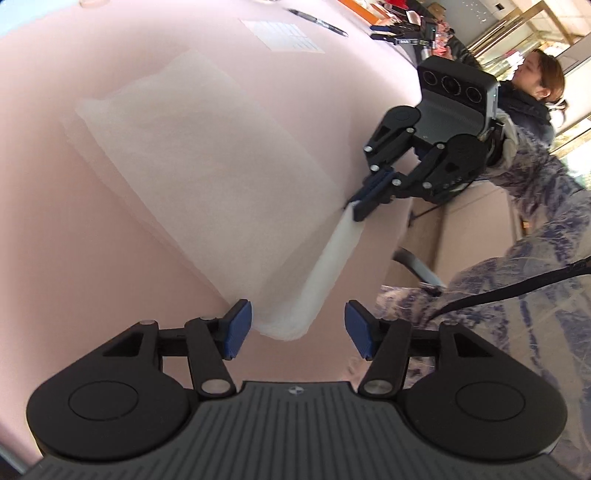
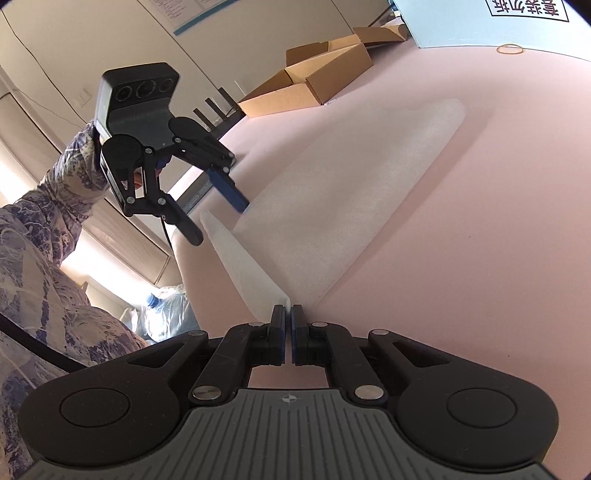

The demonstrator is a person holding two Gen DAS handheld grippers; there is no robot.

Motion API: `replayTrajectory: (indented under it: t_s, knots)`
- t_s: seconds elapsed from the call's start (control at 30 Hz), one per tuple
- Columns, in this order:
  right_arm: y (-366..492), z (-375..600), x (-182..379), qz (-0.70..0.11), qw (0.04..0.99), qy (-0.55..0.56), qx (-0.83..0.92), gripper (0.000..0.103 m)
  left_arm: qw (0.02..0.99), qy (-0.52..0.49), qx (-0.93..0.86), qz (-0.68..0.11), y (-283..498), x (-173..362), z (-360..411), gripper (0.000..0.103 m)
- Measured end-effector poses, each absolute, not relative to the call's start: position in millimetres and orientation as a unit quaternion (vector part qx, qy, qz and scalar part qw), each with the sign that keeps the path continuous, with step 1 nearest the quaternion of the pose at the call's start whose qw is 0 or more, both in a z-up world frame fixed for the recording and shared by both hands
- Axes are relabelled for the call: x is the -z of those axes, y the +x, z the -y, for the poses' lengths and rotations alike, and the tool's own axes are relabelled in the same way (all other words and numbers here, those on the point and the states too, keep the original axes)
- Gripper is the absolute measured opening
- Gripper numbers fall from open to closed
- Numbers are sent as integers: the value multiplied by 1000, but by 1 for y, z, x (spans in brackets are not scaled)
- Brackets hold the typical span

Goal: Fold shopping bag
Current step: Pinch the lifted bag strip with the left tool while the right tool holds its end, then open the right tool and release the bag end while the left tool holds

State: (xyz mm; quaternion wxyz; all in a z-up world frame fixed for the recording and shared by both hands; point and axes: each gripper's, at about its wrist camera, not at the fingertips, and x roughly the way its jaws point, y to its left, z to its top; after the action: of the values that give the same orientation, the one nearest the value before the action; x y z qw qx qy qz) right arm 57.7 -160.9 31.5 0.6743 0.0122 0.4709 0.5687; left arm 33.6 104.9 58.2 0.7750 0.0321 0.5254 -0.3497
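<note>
A white translucent shopping bag lies flat on the pink table, its near edge lifted into a raised strip. My left gripper is open, its blue pads either side of the bag's near corner, not closed on it. My right gripper is shut on the other end of that raised edge. In the right wrist view the bag stretches away, my right gripper is shut on its corner, and the left gripper stands open at the far end of the strip.
A pen and a printed sheet lie at the table's far side. Open cardboard boxes sit beyond the table. A rubber band lies near a blue board. A person sits past the table edge.
</note>
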Motion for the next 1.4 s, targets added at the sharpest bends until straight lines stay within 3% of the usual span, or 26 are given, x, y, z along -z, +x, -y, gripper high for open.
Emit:
replayTrajectory:
  t_s: [0.07, 0.2, 0.3, 0.63, 1.03, 1.1, 1.17, 1.3, 1.4]
  knots:
    - [56, 162, -32, -468, 679, 11, -565, 1, 826, 38, 300, -475, 16, -78, -111, 55]
    - [53, 165, -30, -465, 689, 20, -555, 1, 894, 0, 262, -364, -28, -103, -104, 23]
    - [47, 165, -31, -455, 700, 12, -550, 1, 896, -16, 296, -332, -47, -93, -85, 12]
    - [22, 161, -31, -404, 744, -21, -532, 1, 896, 15, 262, -359, -39, -29, -59, 12]
    - [10, 161, -28, -374, 771, -13, -516, 2, 898, 38, 265, -348, -46, -9, -74, 14]
    - [4, 158, -34, -372, 777, -25, -507, 9, 900, 38, 264, -344, -47, -8, -74, 14]
    - [1, 159, -45, -368, 794, -19, -484, 38, 902, 41, 261, -341, -48, -7, -73, 14]
    - [-20, 174, -83, -251, 854, -28, -455, 39, 902, 42, 260, -342, -48, -6, -72, 14]
    - [-33, 171, -91, -222, 858, -37, -462, 39, 900, 40, 262, -347, -46, -7, -72, 13]
